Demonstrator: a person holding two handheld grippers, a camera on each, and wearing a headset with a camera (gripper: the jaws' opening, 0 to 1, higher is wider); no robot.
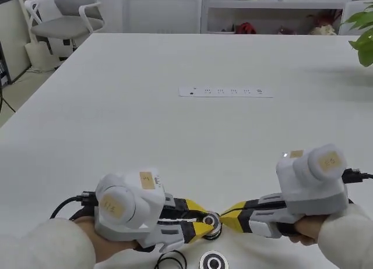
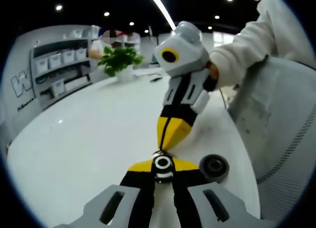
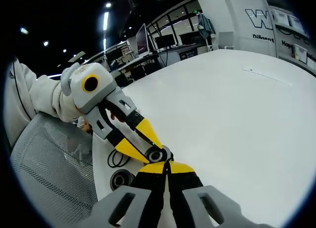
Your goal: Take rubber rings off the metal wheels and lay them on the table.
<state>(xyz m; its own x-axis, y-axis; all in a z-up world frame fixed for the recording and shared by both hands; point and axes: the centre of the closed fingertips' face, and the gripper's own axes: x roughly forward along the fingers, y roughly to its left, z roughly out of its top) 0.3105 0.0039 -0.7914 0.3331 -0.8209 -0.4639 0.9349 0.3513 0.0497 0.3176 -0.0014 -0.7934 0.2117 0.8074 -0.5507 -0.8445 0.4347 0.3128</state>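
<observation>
At the near edge of a white table [image 1: 175,123], the left gripper [image 1: 199,227] clamps a metal wheel [image 2: 163,165] between its yellow-tipped jaws, just above the tabletop. The right gripper [image 1: 228,214] meets it head-on, jaws drawn together with the tips at the wheel's rim; whether they pinch a ring cannot be told. A second wheel [image 1: 213,262] and loose black rings [image 1: 171,261] lie on the table just beside the grippers.
</observation>
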